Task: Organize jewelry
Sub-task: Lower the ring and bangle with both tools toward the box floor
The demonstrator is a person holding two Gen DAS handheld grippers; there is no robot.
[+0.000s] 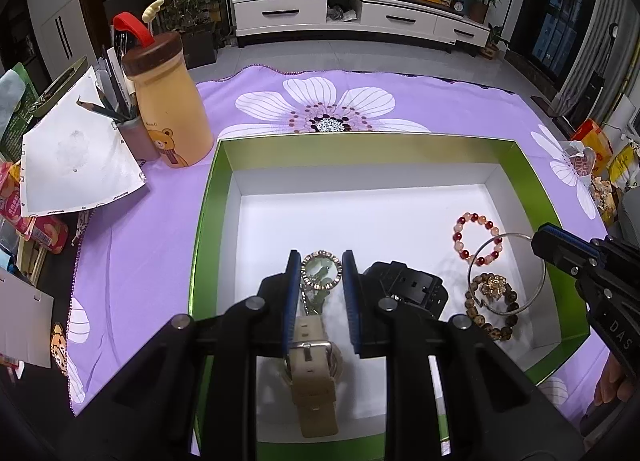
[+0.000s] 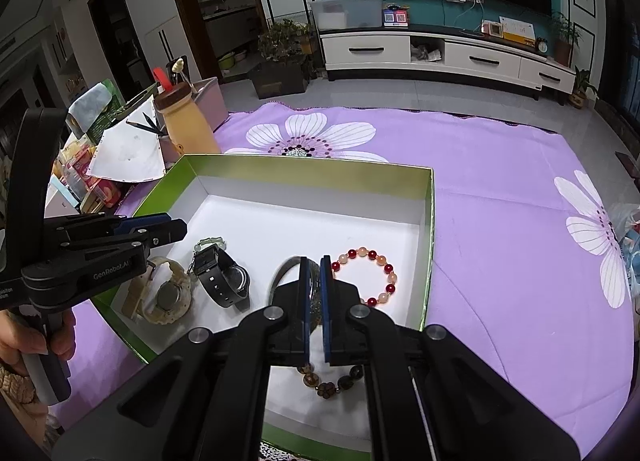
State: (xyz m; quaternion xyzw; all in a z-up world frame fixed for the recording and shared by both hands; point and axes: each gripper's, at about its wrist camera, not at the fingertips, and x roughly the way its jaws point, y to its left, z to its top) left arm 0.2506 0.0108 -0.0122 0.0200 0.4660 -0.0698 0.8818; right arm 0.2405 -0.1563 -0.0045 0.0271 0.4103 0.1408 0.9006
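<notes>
A green-rimmed white box (image 1: 208, 221) lies on the purple cloth. My left gripper (image 1: 320, 261) hangs low over the box's near left part, shut on the strap of a beige watch (image 1: 310, 345). The watch body (image 2: 168, 297) sits tilted just under its fingers. A round pendant (image 1: 320, 271) lies past the tips, with a black watch (image 1: 404, 285) to its right. My right gripper (image 2: 315, 261) is shut on a thin silver bangle (image 1: 506, 273) that hangs over a brown bead bracelet (image 1: 492, 305). A red and pink bead bracelet (image 2: 366, 277) lies beyond it.
A yellow bear bottle (image 1: 172, 113), a pencil cup (image 1: 136, 137), a white paper sheet (image 1: 76, 157) and snack packs (image 1: 40, 229) crowd the table's left side. More packets (image 1: 592, 141) sit at the right edge. The flowered cloth (image 2: 500, 201) spreads right of the box.
</notes>
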